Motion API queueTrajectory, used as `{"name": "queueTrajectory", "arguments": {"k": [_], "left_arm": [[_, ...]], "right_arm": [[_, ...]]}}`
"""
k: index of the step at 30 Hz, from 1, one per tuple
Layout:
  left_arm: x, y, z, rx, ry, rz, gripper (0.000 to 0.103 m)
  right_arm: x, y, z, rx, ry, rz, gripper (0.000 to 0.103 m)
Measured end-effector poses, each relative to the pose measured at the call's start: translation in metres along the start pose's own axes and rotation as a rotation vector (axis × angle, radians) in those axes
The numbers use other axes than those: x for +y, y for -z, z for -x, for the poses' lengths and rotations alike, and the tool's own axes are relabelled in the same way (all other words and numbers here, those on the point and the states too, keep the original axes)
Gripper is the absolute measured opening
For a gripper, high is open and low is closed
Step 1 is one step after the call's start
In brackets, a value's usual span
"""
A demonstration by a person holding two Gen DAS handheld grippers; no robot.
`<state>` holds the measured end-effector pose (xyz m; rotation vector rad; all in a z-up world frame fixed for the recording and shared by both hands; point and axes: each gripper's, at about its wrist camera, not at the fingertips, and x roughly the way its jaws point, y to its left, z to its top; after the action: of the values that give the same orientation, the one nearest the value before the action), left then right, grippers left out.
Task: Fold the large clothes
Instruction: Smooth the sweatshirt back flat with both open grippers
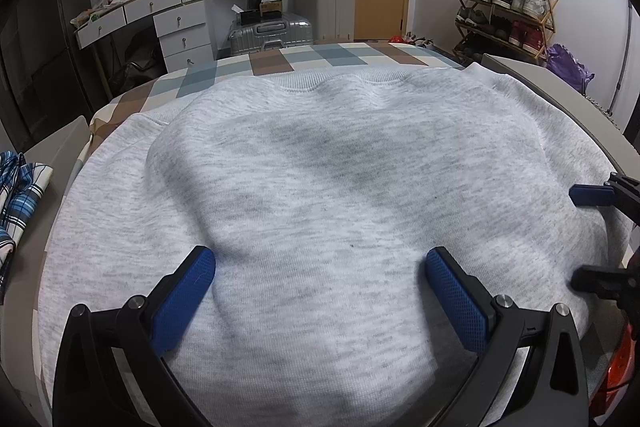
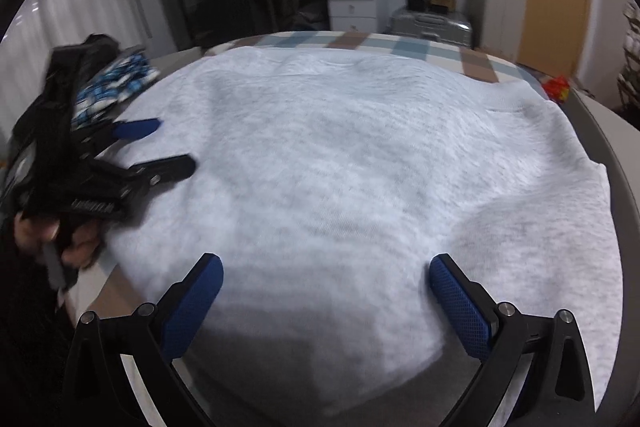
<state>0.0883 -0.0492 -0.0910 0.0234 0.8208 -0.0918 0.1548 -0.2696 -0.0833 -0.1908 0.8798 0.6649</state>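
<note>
Ahead of the left tongs (image 1: 320,267), in the left wrist view, a pale grey sweatshirt (image 1: 340,187) lies spread over a bed with a checked sheet (image 1: 272,61). Its ribbed neckline is at the far edge, and a soft ridge of cloth runs from the far left down toward the left pad. The blue pads stand wide apart, holding nothing, just above the near part of the cloth. At the right edge the right tongs (image 1: 576,239) come in sideways, also spread, over the sweatshirt's right side. Left of the tongs lies a blue plaid garment (image 1: 20,195).

Beyond the right tongs (image 2: 326,277), in the right wrist view, the same sweatshirt (image 2: 340,155) fills the bed, blurred, with a sleeve or side panel folded in on the right. These pads too are wide open and empty. Only here does a hand (image 2: 60,231) show, at the left, gripping the left tongs (image 2: 168,143), whose fingers point across the cloth's left edge.
</note>
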Motion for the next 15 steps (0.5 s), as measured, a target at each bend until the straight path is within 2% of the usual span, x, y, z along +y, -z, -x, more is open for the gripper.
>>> {"name": "queueTrajectory", "arguments": {"k": [3, 11, 15], "left_arm": [[0.0011, 0.0004, 0.0001, 0.0, 0.003, 0.003, 0.102], [0.0021, 0.0008, 0.0001, -0.002, -0.001, -0.001, 0.102], [-0.0011, 0.0019, 0.0022, -0.013, -0.026, -0.015, 0.102]], "right_arm": [[-0.0084, 0.005, 0.0004, -0.04, -0.052, -0.044, 0.103], [-0.008, 0.0026, -0.0014, -0.044, -0.048, -0.051, 0.103], [-0.008, 0.0016, -0.0013, -0.043, -0.044, -0.054, 0.103]]}}
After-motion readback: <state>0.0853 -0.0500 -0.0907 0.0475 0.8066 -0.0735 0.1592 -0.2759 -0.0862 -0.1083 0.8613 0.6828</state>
